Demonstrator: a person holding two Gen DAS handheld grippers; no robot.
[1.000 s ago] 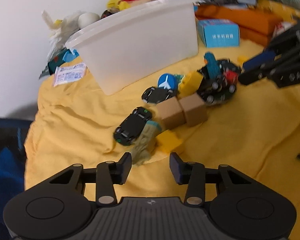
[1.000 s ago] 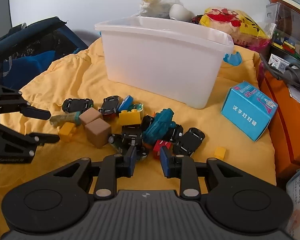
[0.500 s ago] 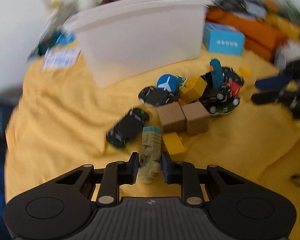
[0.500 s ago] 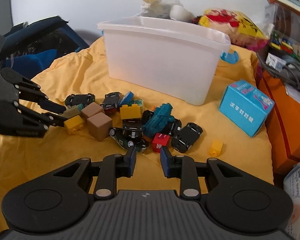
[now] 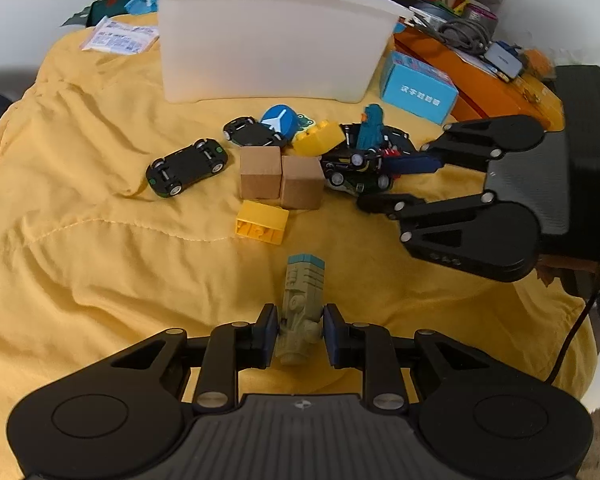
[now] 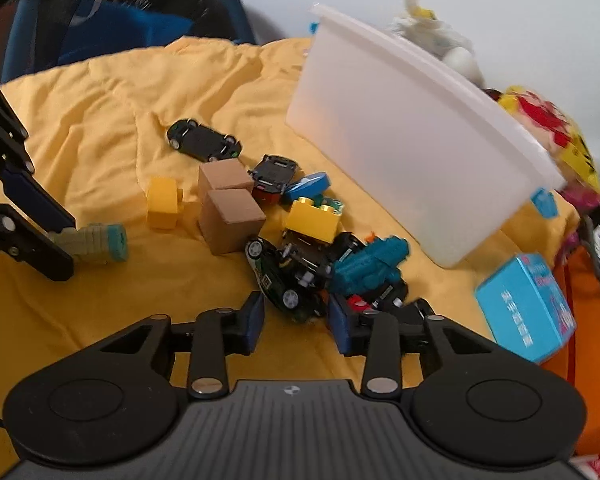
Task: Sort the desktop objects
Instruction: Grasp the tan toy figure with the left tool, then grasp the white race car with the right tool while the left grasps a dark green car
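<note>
My left gripper (image 5: pixel 298 326) is shut on a khaki toy figure with a teal cap (image 5: pixel 302 300), held clear of the yellow cloth (image 5: pixel 100 240). In the right wrist view that figure (image 6: pixel 94 240) pokes out from the left gripper (image 6: pixel 60 240). My right gripper (image 6: pixel 297 312) is down at the pile of dark toy cars (image 6: pixel 292 276) with its jaws opening. One car's end lies between the fingertips and the pads stand off it. In the left wrist view the right gripper (image 5: pixel 388 182) reaches in from the right. The white bin (image 5: pixel 268 36) stands behind the toys.
Two wooden cubes (image 5: pixel 280 176), a yellow brick (image 5: pixel 262 222), a lone black car (image 5: pixel 186 166), a teal toy (image 6: pixel 368 266) and a blue disc (image 5: pixel 280 122) lie near the pile. A blue carton (image 6: pixel 528 304) and orange boxes (image 5: pixel 460 68) sit to the right.
The left gripper closed on the khaki figure and drew it back from the cubes. The right gripper rolled, came down to the car pile, and its jaws widened.
</note>
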